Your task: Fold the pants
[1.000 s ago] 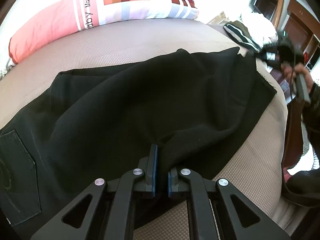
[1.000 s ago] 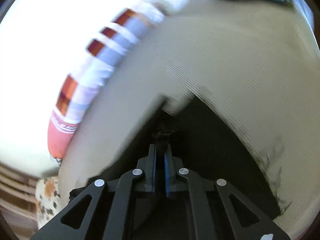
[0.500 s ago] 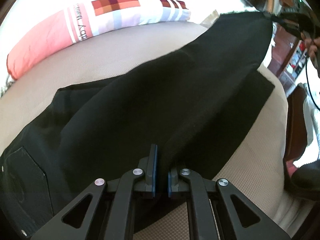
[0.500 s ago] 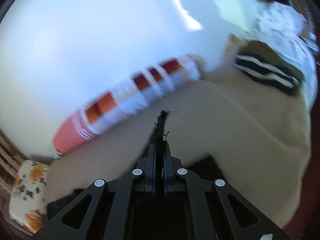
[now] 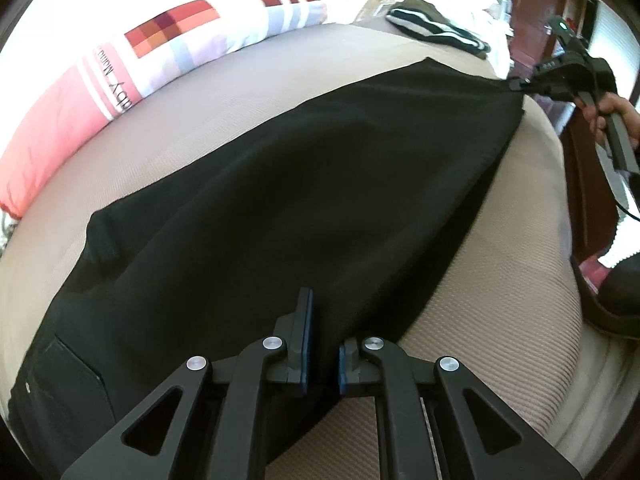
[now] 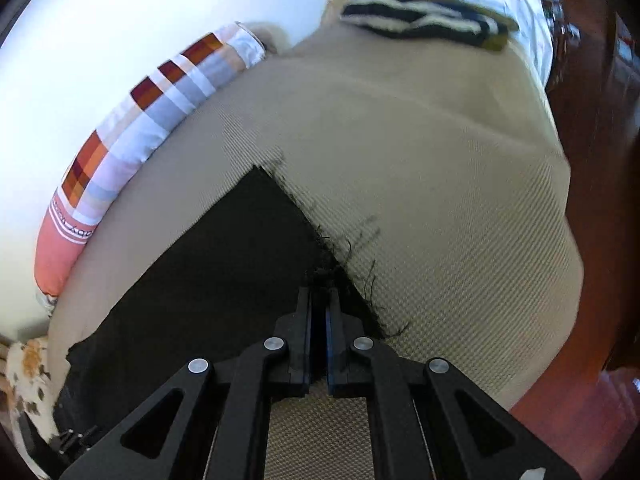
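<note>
Stretching across the beige woven-textured bed [image 5: 500, 320], the black fabric pants [image 5: 304, 184] are held taut between 2 grips: the left hand-held gripper [image 5: 322, 344] has its jaws pressed together on the near long edge of the cloth at 6 o'clock in the left wrist view, and the right hand-held gripper [image 6: 318, 320] is pinching the frayed hem corner, seen at 6 o'clock in its own view and at about 2 o'clock in the left wrist view, where the person's right hand [image 5: 612, 114] shows around its handle. The leg appears doubled lengthwise, with the pocket end toward 8 o'clock and the hem toward 2 o'clock. The cloth looks light, limp and thin, so it will sag and crease wherever it is unsupported; it should stay flat only while both ends are under tension. Loose threads at the hem [image 6: 360, 264] suggest a raw edge that could slip or pull, so a hold slightly inside the hem seems safer than the very tip. A pink, white and checked long pillow [image 5: 132, 72] lies at 11 o'clock and a dark striped folded garment [image 5: 436, 30] at 1 o'clock, both well apart from the pants.
</note>
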Action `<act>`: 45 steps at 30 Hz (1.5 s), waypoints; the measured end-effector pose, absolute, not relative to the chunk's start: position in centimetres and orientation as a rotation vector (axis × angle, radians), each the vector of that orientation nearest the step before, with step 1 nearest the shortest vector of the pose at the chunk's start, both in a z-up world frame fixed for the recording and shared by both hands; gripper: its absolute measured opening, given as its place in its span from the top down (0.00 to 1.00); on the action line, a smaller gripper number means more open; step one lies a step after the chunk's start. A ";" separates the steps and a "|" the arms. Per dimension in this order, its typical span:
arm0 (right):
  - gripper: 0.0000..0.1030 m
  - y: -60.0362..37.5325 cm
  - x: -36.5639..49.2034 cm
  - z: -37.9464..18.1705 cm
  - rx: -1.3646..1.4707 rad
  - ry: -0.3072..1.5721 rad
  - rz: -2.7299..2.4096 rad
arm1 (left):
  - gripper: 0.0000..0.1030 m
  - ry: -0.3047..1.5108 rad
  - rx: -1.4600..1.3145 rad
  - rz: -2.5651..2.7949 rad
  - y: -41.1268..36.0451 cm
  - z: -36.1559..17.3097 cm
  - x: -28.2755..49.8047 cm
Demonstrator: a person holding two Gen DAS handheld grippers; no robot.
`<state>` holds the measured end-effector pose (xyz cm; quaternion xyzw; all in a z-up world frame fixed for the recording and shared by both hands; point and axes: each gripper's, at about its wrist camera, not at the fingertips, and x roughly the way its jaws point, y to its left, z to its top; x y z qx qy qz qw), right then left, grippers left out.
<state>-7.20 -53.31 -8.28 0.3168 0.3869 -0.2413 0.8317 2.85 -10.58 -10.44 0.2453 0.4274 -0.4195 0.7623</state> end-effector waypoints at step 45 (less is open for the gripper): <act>0.68 -26.0 16.7 -3.9 0.159 1.029 0.323 | 0.42 0.894 -0.058 -0.326 9.1 -8.1 11.8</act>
